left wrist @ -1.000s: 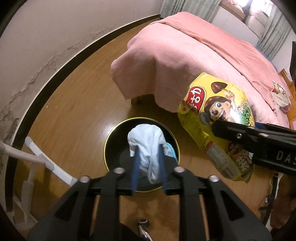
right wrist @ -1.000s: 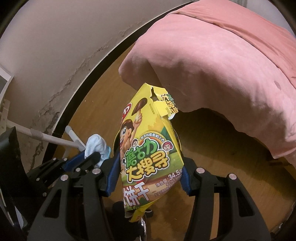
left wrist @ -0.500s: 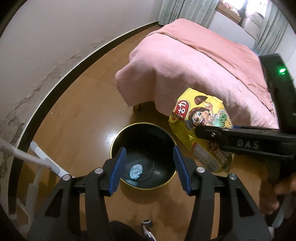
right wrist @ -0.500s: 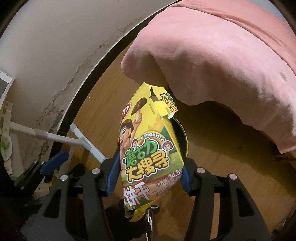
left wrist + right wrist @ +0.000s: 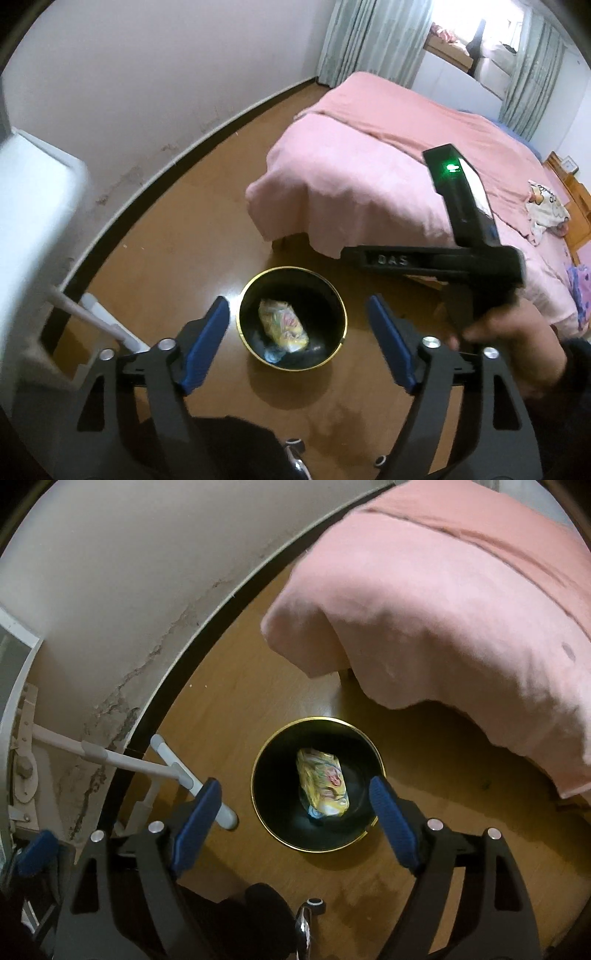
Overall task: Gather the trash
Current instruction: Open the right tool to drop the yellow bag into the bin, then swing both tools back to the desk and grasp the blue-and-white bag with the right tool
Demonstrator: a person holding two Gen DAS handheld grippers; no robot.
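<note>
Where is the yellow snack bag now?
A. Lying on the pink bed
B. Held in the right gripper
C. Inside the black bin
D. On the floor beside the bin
C: the snack bag lies inside the bin, and the right gripper is open with nothing in it.

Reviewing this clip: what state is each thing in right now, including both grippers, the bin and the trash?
Left gripper: open, empty, above the bin.
Right gripper: open, empty, above the bin.
Trash bin: upright on the floor, no lid on it.
Yellow snack bag: crumpled, lying inside the bin.
Pale blue-white scrap: inside the bin, partly under the bag.
Pink bedspread: draped over the bed's corner.
</note>
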